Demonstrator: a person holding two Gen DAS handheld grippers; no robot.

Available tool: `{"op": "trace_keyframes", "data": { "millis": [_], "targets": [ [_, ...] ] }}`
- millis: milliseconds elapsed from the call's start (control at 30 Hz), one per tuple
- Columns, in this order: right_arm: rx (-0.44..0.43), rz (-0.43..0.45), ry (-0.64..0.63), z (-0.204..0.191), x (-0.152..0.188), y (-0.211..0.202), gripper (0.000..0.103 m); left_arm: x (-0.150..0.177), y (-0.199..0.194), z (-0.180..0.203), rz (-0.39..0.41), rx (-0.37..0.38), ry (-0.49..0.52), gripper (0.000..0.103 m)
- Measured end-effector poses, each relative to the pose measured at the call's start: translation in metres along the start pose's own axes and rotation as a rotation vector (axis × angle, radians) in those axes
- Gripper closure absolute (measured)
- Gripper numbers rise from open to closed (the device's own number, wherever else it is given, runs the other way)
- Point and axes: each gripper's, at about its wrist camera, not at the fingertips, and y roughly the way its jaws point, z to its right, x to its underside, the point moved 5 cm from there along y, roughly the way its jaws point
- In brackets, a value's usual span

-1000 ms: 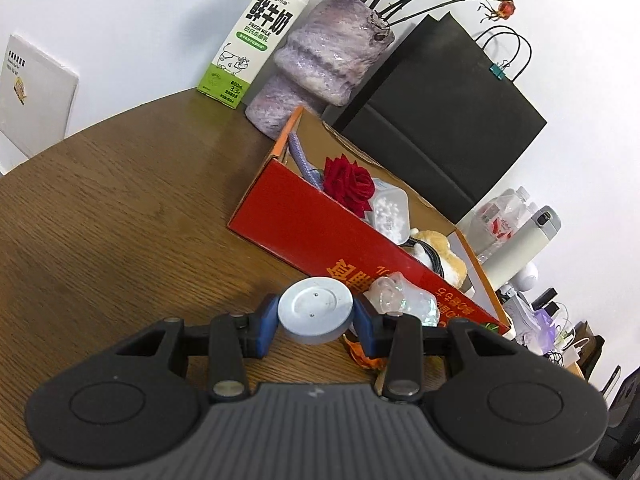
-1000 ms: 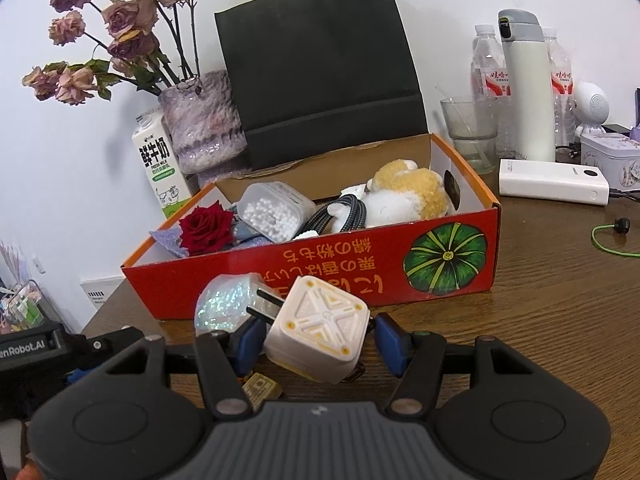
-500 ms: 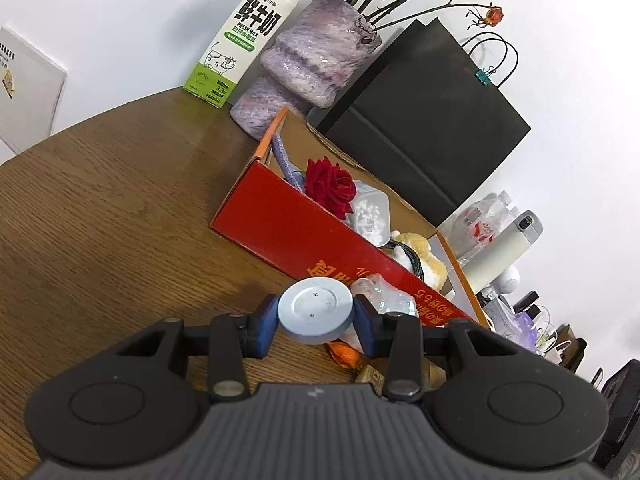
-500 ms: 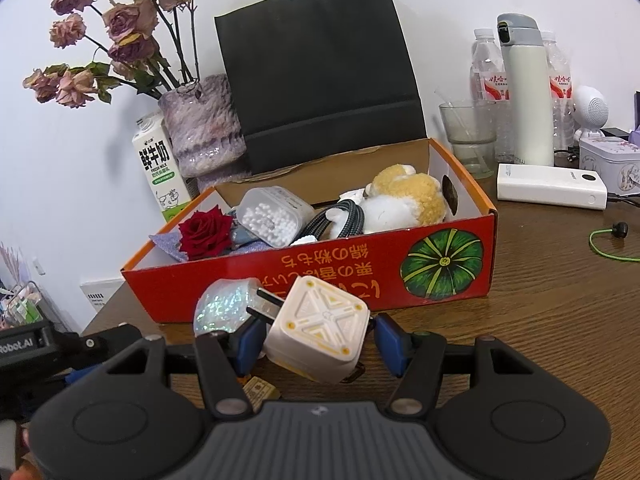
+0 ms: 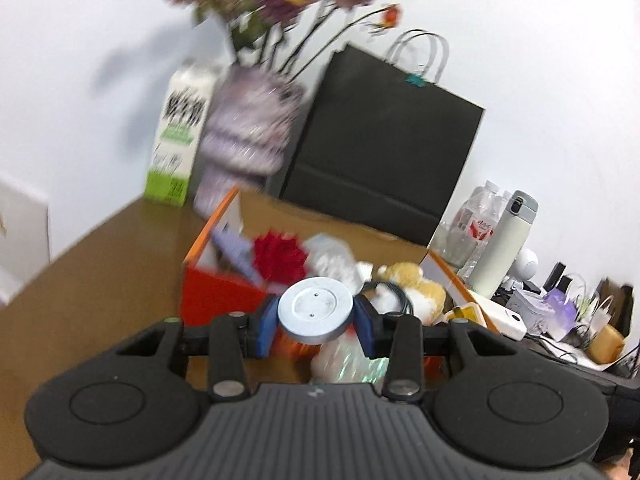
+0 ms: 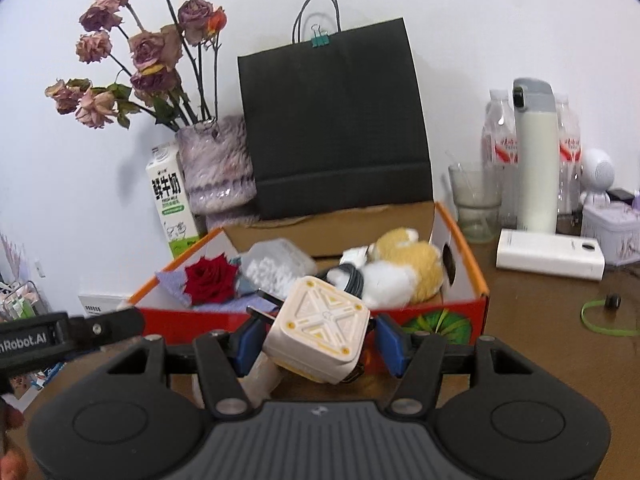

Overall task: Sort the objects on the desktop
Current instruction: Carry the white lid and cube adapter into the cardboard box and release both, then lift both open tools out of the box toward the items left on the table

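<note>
Left gripper (image 5: 316,314): its blue fingers (image 5: 267,325) were clenched on a round grey disc (image 5: 316,313), held flat side up in front of the red box (image 5: 216,292); this view was blurred.
Right gripper (image 6: 316,340): its fingers (image 6: 390,346) were clamped on a cream cube-shaped charger (image 6: 320,330) with an X pattern and small yellow dots on its face, tilted, dark prongs sticking out to the left.
Where the charger was: above the bench (image 6: 560,320), just at the front wall of the red box, not inside it.
Red box contents: a red rose (image 6: 210,279), a clear tub of white beads (image 6: 276,266), a coiled grey cable (image 6: 350,276) and a yellow-and-white plush toy (image 6: 400,268).
Red box print: a green pumpkin picture on the front wall; its writing was hidden behind the charger.
Milk carton (image 6: 172,204): white and green, with large black Chinese characters reading 鲜牛奶; the smaller lines could not be read.
Other gripper's body (image 6: 60,336): white lettering ending "nRobot.AI", cut off at the frame edge.
Water bottles (image 6: 500,148): red labels with white writing too small to read.
Behind the box: a black paper bag (image 6: 336,120) with a green binder clip (image 6: 320,40), and a purple vase (image 6: 216,168) of dried roses.
Right of the box: a white power bank (image 6: 550,260) lying flat and a white flask (image 6: 534,152) standing upright.
</note>
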Motion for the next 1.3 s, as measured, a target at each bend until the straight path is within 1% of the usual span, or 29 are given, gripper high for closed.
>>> {"op": "trace_keyframes", "data": {
  "millis": [100,200,467,667,800,833,867,900,933,967,1033,1067,1100,1133,1200,1300],
  "targets": [
    [-0.001,0.006,-0.003,0.006,-0.009,0.011,0.044,-0.009,0.017,0.014,0.017,-0.003,0.036,0.063],
    [-0.001,0.008,-0.012,0.011,-0.016,0.027,0.044,-0.014,0.039,0.021,0.015,-0.008,0.056,0.063],
    [0.016,-0.013,-0.045,0.021,-0.029,0.074,0.044,-0.026,0.095,0.02,0.011,-0.045,0.104,0.062],
    [0.025,-0.03,-0.078,0.022,-0.031,0.096,0.044,-0.032,0.116,0.013,0.014,-0.077,0.144,0.062],
    [0.046,-0.054,-0.078,0.026,-0.025,0.101,0.041,-0.025,0.123,0.011,-0.013,-0.094,0.188,0.061],
    [0.051,-0.055,-0.083,0.027,-0.024,0.101,0.038,-0.023,0.122,0.011,-0.011,-0.102,0.197,0.059],
    [0.056,-0.052,-0.085,0.027,-0.024,0.1,0.037,-0.022,0.122,0.012,-0.006,-0.114,0.209,0.053],
    [0.059,-0.046,-0.086,0.027,-0.024,0.099,0.031,-0.022,0.12,0.013,0.002,-0.122,0.217,0.043],
    [0.062,-0.038,-0.088,0.026,-0.024,0.099,0.023,-0.022,0.118,0.014,0.01,-0.122,0.218,0.038],
    [0.071,-0.029,-0.088,0.027,-0.024,0.098,0.021,-0.022,0.116,0.014,0.022,-0.133,0.217,0.033],
    [0.087,-0.017,-0.082,0.03,-0.025,0.095,0.013,-0.023,0.113,0.012,0.043,-0.157,0.21,0.021],
    [0.088,-0.016,-0.075,0.032,-0.025,0.095,0.01,-0.024,0.111,0.01,0.051,-0.155,0.193,0.005],
    [0.087,-0.013,-0.065,0.034,-0.025,0.094,0.005,-0.025,0.11,0.008,0.059,-0.149,0.176,0.0],
    [0.084,-0.008,-0.059,0.034,-0.026,0.094,0.001,-0.026,0.107,0.007,0.074,-0.147,0.158,0.0],
    [0.081,0.01,-0.06,0.034,-0.027,0.091,0.0,-0.028,0.103,0.007,0.09,-0.133,0.144,0.0],
    [0.082,0.029,-0.066,0.032,-0.027,0.088,0.0,-0.028,0.099,0.01,0.109,-0.123,0.15,0.0]
  ]
}}
